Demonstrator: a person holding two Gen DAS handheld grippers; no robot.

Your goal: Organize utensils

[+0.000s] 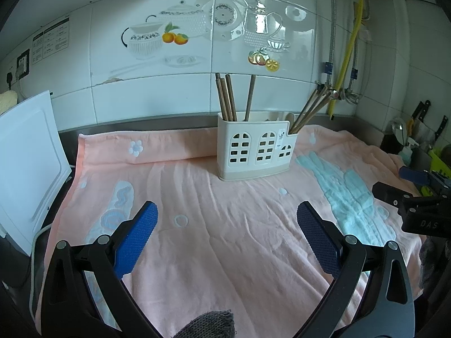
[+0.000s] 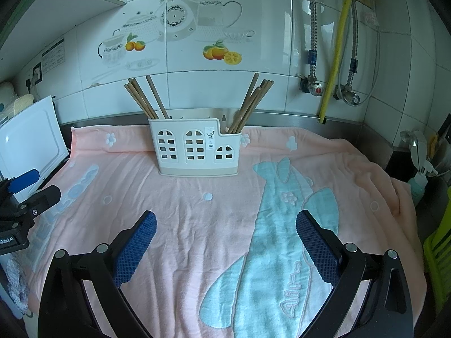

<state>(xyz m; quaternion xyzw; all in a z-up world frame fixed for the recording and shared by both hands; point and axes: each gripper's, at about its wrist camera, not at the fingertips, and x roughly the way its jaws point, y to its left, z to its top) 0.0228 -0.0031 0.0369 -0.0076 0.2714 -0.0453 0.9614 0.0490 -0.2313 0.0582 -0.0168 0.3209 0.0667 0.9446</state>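
Note:
A cream utensil holder [image 1: 253, 149] with window cut-outs stands on a pink towel [image 1: 214, 225] near the wall; it also shows in the right wrist view [image 2: 197, 149]. Several brown chopsticks [image 1: 227, 97] stand in its left compartment, and several more [image 1: 307, 112] lean out of its low right compartment. They also show in the right wrist view, left [image 2: 146, 98] and right [image 2: 249, 104]. My left gripper [image 1: 227, 214] is open and empty above the towel, well in front of the holder. My right gripper [image 2: 225, 222] is open and empty too, in front of the holder.
A white cutting board [image 1: 25, 166] leans at the left. Knives [image 1: 422, 112] and a ladle [image 1: 398, 129] stand at the right by a soap bottle [image 2: 420, 183] and a green rack [image 2: 439, 256]. Pipes and valves [image 2: 332, 87] run down the tiled wall.

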